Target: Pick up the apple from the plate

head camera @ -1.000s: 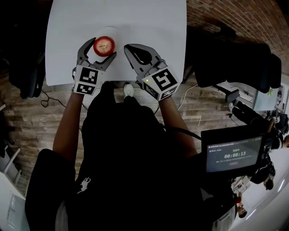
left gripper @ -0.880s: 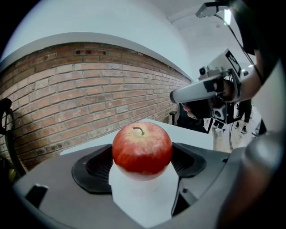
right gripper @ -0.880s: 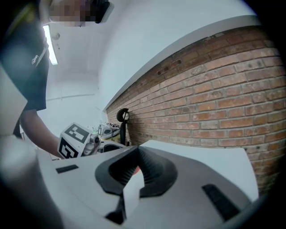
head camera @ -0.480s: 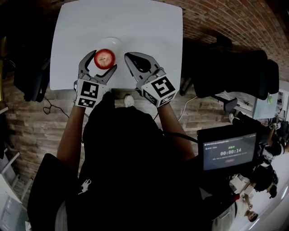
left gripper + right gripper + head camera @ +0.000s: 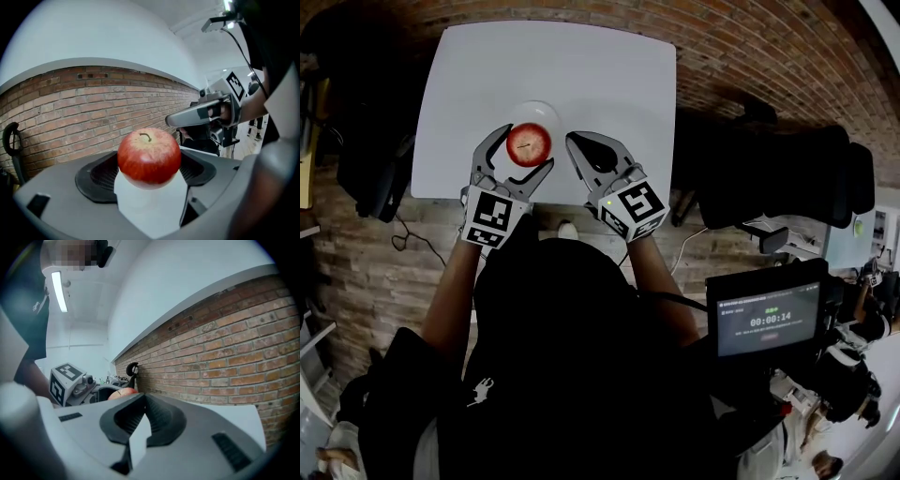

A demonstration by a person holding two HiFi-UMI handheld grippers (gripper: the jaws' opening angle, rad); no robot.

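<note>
- Apple (image 5: 529, 144) sits between my left gripper's (image 5: 523, 156) jaws, over the near part of the plate (image 5: 542, 111). More bare plate shows beyond it than a second ago.
- Left gripper view: both pads press the apple's (image 5: 149, 157) sides, stem up, white surface below. I cannot tell if it is clear of the plate.
- Right gripper (image 5: 581, 148) is just beside it over the white table (image 5: 609, 75), placed as before, jaws (image 5: 143, 399) together on nothing.
</note>
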